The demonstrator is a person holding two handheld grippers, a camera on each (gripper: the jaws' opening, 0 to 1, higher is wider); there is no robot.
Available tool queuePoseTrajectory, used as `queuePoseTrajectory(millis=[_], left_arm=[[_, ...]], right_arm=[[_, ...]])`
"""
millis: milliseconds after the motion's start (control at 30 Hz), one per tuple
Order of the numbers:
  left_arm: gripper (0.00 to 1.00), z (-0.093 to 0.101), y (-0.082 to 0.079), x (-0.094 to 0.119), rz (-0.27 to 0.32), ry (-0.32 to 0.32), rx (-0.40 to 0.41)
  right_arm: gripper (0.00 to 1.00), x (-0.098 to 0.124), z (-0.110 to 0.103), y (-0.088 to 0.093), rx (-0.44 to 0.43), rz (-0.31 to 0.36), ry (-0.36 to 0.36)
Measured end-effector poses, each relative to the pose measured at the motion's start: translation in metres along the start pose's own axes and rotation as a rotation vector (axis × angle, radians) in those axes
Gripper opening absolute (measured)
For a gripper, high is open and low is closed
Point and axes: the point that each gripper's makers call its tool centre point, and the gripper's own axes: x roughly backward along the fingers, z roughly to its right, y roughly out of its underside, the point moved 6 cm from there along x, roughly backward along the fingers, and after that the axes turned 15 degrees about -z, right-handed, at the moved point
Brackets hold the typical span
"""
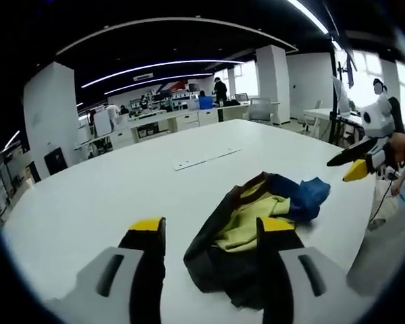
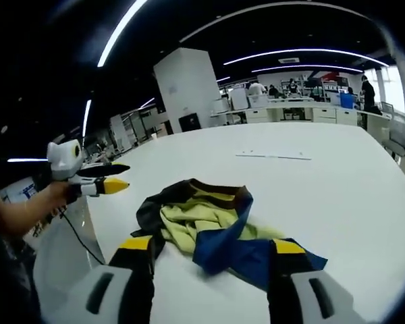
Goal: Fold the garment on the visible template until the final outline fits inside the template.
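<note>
Your garment point(image 1: 256, 229) lies crumpled on the white table point(image 1: 121, 196), w/ template marks point(image 1: 206, 159) beyond at 12 o'clock; L gripper point(image 1: 212, 233) is nearer, jaws wide, cloth at its R jaw, R gripper point(image 2: 212, 253) also wide, both empty.

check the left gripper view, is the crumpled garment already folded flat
No, the crumpled black, yellow and blue garment lies in a bunched heap on the white table.

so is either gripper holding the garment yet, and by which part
Nothing is held. Both the left gripper and right gripper are open above the crumpled garment on the table.
</note>
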Motion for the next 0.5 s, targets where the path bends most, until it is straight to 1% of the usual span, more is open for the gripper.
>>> queuePoseTrajectory(millis=[267,367,500], left_arm=[[0.46,-0.009,-0.011,-0.035,-0.028,0.057,-0.016],[0.45,-0.013,-0.013,-0.046,-0.041,0.07,-0.029],[0.43,-0.015,-0.011,-0.061,-0.067,0.1,-0.042]], right_arm=[[0.63,-0.022,0.006,-0.012,-0.003,-0.02,-0.022],[0.62,-0.03,0.006,-0.015,-0.004,-0.027,-0.032],[0.62,-0.041,0.004,-0.015,0.005,-0.049,-0.046]])
